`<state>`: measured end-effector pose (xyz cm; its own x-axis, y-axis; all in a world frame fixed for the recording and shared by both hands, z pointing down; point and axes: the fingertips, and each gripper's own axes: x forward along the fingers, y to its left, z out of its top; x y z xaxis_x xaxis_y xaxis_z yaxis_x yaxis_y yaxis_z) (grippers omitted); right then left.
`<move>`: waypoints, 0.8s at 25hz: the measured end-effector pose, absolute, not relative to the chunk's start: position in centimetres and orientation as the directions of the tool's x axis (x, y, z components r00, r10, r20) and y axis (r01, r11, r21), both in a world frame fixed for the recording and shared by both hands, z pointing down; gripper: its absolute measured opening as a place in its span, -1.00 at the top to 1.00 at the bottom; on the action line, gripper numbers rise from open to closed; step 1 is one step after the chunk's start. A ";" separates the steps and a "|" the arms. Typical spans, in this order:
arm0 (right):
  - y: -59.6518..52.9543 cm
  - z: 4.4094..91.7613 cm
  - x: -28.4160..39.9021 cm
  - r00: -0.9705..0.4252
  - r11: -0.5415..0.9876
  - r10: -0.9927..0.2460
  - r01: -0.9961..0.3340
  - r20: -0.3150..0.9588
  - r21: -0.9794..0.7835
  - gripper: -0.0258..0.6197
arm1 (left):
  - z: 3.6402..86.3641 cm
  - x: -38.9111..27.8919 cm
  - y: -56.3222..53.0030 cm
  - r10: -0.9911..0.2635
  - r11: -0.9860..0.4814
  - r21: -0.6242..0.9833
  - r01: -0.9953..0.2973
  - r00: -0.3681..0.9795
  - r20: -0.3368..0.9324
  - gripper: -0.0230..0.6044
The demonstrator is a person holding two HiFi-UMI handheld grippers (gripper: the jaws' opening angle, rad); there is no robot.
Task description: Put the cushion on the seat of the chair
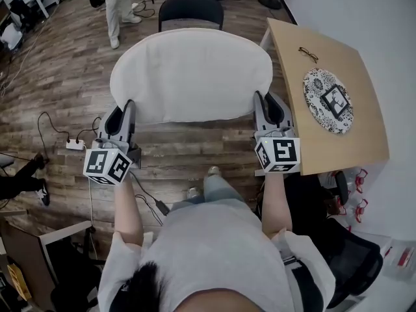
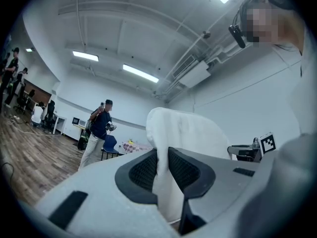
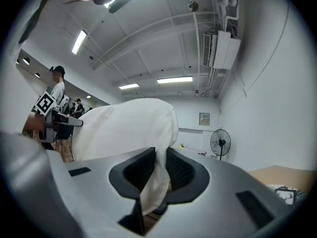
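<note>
Head view showed your left gripper [image 1: 129,106] and right gripper [image 1: 262,100] clamped on the white cushion's [image 1: 192,77] near corners, over open floor [image 1: 62,77]; chair [image 1: 190,10] beyond its far edge, table [image 1: 305,38] edge close right.

The cushion [image 1: 192,77] hides the near part of the chair [image 1: 191,8] on the far side; only its dark back and a strip below it show. A standing person [image 1: 119,8] at far left is cut off above the legs by the top edge. Red things [image 1: 361,173] at near right, beside the table [image 1: 305,51], are too small to tell.
</note>
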<state>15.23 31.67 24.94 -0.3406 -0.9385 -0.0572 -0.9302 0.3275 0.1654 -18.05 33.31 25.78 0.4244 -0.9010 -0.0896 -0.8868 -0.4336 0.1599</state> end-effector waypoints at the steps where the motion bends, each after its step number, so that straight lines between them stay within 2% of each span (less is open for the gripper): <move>1: 31.2 25.1 15.2 -0.338 0.325 -0.940 -0.931 -0.054 0.165 0.74 | 26.0 -18.1 32.8 -0.900 -0.436 0.164 -0.885 0.427 -0.089 0.74; 20: 12.3 25.2 15.5 -0.376 0.365 -0.925 -0.919 -0.052 0.149 0.74 | 25.7 -17.7 15.8 -0.917 -0.399 0.165 -0.902 0.390 -0.082 0.74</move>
<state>15.48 12.35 25.23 -0.3757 -0.9253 -0.0521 -0.9191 0.3648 0.1493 -17.66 15.83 25.66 0.3905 -0.9169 -0.0822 -0.9020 -0.3989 0.1649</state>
